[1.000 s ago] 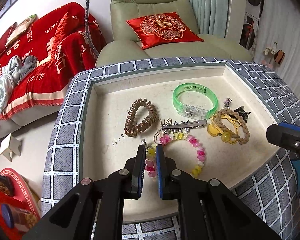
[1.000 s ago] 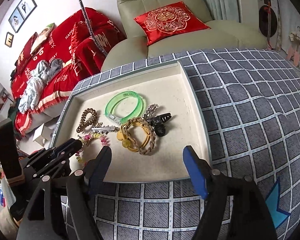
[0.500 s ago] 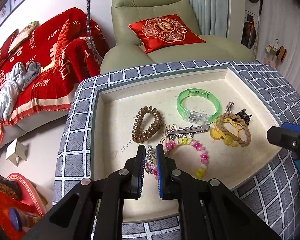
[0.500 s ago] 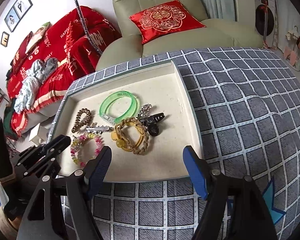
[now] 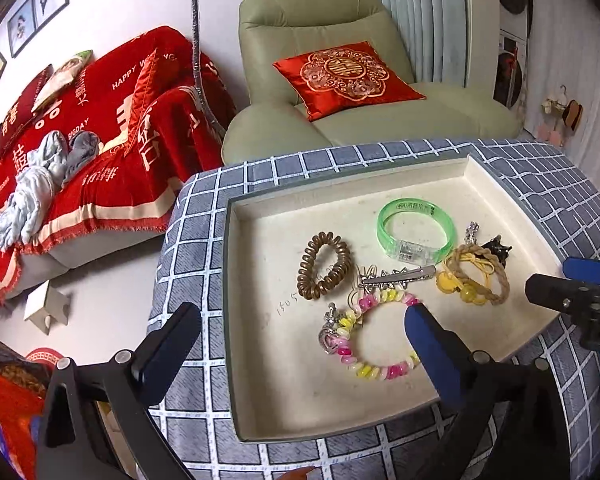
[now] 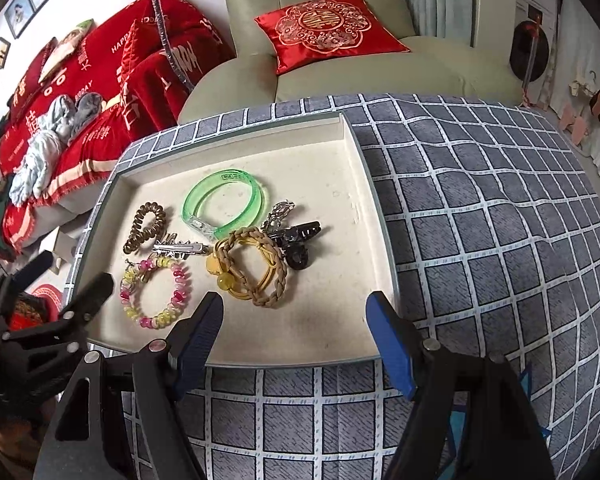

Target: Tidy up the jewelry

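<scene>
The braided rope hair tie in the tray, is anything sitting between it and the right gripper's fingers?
Nothing visible. From the right wrist view, only bare tray floor lies between the open right gripper and the braided rope hair tie. A yellow beaded hair tie lies tangled with it, though, and a black claw clip touches its far side.

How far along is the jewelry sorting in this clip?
Done: the pink and yellow bead bracelet lies free in the tray. In hand: nothing; the left gripper is opening its jaws over the bracelet without touching it, and the right gripper is open and empty. Left: the braided tie, black clip and silver clip are clustered beside the green bangle.
</scene>
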Demonstrator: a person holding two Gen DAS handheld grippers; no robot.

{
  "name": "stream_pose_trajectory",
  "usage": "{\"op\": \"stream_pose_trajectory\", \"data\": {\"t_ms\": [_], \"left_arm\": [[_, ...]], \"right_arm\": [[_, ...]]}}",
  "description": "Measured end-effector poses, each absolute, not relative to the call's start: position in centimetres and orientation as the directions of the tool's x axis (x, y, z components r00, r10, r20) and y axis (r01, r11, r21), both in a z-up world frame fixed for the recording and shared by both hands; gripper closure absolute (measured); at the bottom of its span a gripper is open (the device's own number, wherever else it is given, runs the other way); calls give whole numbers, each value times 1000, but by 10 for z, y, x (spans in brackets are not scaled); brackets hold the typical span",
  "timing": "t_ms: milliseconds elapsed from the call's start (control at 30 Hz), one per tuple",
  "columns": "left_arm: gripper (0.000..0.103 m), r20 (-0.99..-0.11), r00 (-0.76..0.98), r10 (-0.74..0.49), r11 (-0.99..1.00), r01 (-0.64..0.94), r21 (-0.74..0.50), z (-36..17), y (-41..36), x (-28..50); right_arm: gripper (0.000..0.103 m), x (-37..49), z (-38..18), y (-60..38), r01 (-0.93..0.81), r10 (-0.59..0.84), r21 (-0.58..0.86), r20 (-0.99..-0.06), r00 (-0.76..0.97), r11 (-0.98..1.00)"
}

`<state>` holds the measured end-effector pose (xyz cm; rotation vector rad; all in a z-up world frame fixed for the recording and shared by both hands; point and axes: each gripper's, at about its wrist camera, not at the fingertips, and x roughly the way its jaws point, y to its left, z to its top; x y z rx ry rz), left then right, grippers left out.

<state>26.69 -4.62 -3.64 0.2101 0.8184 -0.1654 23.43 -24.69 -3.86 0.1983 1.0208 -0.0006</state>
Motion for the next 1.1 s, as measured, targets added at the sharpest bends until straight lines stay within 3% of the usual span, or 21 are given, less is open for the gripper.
{"op": "stream_pose_trajectory", "data": {"t_ms": [100,300,367,1100], "left_arm": [[0,-737,673,-58,968,219,124,-38,-42,268],[0,-745,666,-45,972,202,121,-42,-33,259],[0,-745,665,-46,973,197,116,-41,-31,255],[0,-730,679,-81,979,190,69,-33,-23,181]], "right_arm": [[26,236,-38,-245,92,76,144,-850,521,985],[15,231,-33,-241,85,55,125,-822,567,988],[0,227,-30,-242,83,81,161,-798,597,983],[0,173,-33,-218,38,57,97,-808,586,995]]}}
